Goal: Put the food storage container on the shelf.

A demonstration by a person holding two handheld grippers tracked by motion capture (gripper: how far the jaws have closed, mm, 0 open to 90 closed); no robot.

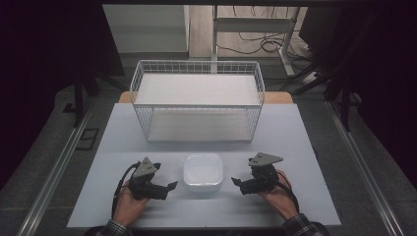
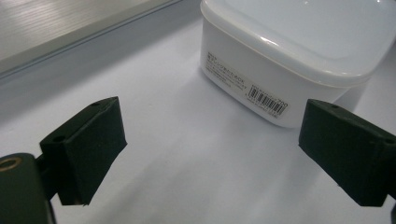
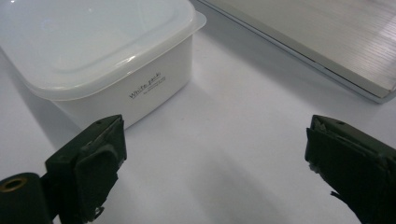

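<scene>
My left gripper (image 1: pixel 164 188) and right gripper (image 1: pixel 240 183) rested on the worktop (image 1: pixel 123 142), both spread wide and empty, flanking the lidded white container (image 1: pixel 202 170). I judged it best to close in squarely on opposite walls below the lid rim. Beyond stood the wire basket (image 1: pixel 196 101).

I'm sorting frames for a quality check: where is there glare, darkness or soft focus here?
High view: dark, vignetted edges; the table and wire basket are evenly lit. Left gripper view: glare spot on the white container lid, barcode label sharp, the open hand-held gripper slightly soft. Right gripper view: highlights on the lid, "White pack" print readable, the near jaws blurred.
</scene>
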